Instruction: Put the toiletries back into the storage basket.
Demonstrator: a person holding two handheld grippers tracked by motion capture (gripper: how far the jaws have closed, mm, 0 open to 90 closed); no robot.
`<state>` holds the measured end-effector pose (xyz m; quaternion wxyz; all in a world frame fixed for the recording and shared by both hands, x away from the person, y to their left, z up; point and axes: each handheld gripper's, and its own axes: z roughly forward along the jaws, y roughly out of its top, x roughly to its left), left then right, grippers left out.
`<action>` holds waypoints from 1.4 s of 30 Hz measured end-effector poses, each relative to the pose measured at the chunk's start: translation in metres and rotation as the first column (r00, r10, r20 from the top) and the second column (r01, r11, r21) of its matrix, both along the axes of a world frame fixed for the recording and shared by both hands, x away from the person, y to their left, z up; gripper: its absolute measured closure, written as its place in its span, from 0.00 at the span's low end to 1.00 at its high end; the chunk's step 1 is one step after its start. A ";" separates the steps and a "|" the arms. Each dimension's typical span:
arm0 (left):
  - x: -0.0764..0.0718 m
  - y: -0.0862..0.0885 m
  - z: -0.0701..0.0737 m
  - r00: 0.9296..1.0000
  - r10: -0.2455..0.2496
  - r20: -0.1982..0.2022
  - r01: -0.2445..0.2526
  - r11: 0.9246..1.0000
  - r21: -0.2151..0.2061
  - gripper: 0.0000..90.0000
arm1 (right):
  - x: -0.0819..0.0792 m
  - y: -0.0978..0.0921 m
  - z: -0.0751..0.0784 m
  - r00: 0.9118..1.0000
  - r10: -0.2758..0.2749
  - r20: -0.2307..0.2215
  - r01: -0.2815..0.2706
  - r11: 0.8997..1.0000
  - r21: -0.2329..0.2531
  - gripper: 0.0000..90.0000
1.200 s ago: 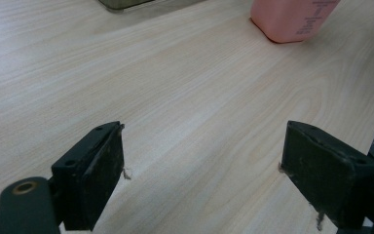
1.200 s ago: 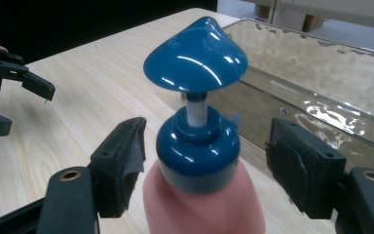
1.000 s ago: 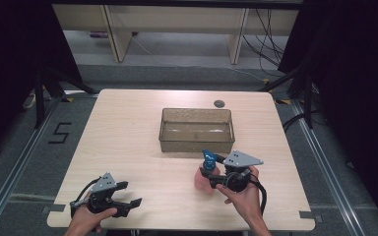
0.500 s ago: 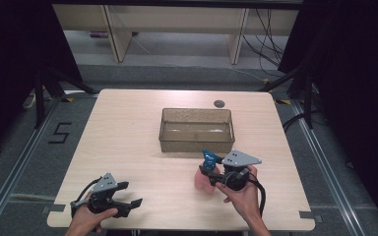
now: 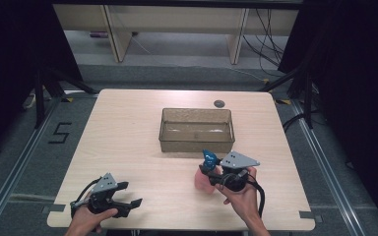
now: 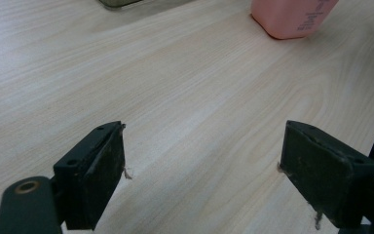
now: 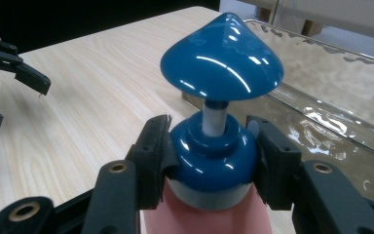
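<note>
A: Where is the pump bottle [image 5: 206, 178] in the high view?

B: Lower right of centre of the frame, on the wooden table [image 5: 128, 132], just below the clear plastic tub [image 5: 197, 143]. Its body is pink and its pump top is blue.

A: And the right gripper [image 5: 210, 173]?

B: It is on the bottle. In the right gripper view the two black jaws press on either side of the blue collar [image 7: 213, 153], right under the cone-shaped pump head [image 7: 222, 53]. The head stands at the upper middle of that frame, the pink body at the bottom edge. The person's right hand [image 5: 242, 192] holds the gripper from the lower right.

A: Is the bottle standing on the table?

B: In the left gripper view its pink base [image 6: 292, 18] shows at the top right of the frame, and it looks to be resting on the wood. I cannot tell for certain that it bears its full weight there.

A: What about the left gripper [image 5: 128, 194]?

B: Lower left of the high view, near the table's front edge, well apart from the bottle. Its jaws stand wide, with nothing between them. In its own view only bare wood grain lies between the two black pads [image 6: 104, 165].

A: And the tub?

B: Centre of the table. In the right gripper view its rippled clear wall [image 7: 341, 83] runs across the upper right, just behind the pump head.
</note>
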<state>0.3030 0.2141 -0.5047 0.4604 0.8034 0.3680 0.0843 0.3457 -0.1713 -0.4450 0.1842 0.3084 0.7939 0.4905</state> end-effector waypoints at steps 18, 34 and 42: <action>-0.002 0.003 0.001 1.000 0.006 0.002 -0.006 1.000 0.004 0.18 | 0.000 -0.004 0.019 0.999 -0.028 0.031 0.028 1.000 -0.009 0.59; -0.002 0.003 0.001 1.000 0.005 0.002 -0.005 1.000 0.004 0.18 | 0.008 -0.012 0.039 0.999 -0.040 0.026 0.040 0.999 0.008 0.59; -0.001 0.004 0.000 1.000 0.011 0.003 -0.011 1.000 0.002 0.19 | 0.015 -0.014 0.057 0.998 -0.040 0.048 0.040 0.999 0.017 0.59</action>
